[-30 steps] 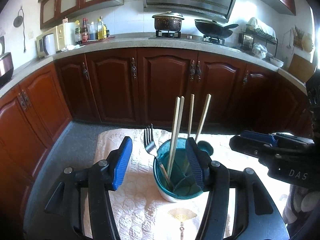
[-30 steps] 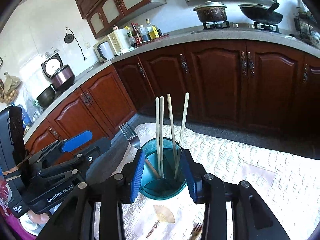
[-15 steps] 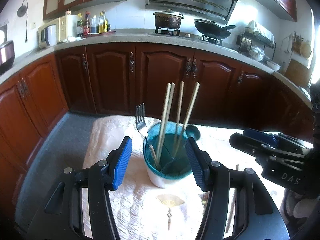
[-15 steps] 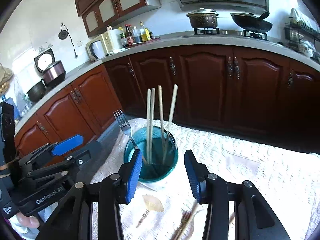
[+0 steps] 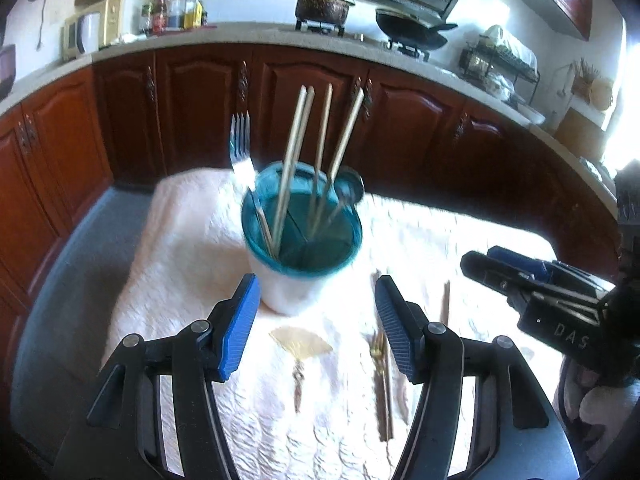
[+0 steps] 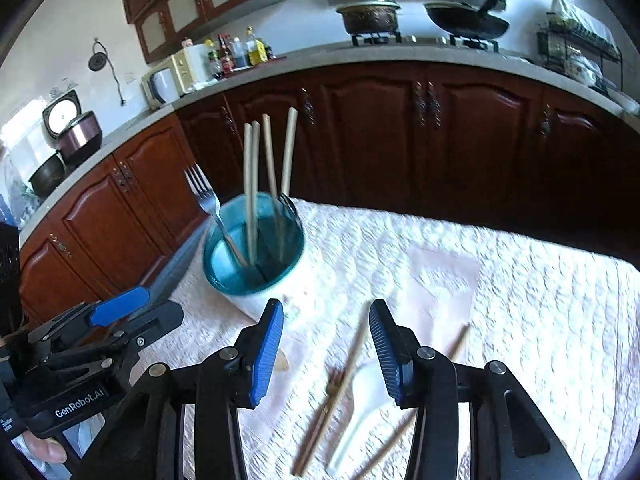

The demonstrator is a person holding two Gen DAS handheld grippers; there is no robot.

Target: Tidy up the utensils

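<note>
Both tools are released, jaws spread with nothing between them. Just ahead of the left hand-held gripper (image 5: 316, 320) stands the holder (image 5: 302, 240), a teal-rimmed white cup on the quilted cloth (image 5: 188, 248) covering the worktop. It holds four chopsticks (image 5: 298, 152) upright and a fork (image 5: 240, 148) leaning toward its left rim. The holder sits ahead and to the left of the right hand-held gripper (image 6: 326, 344). Beneath and between that gripper's fingers, loose chopsticks (image 6: 340, 384) and a white spoon (image 6: 360, 404) lie flat on the cloth. A small fan-shaped pick (image 5: 300, 346) lies under the left gripper
</note>
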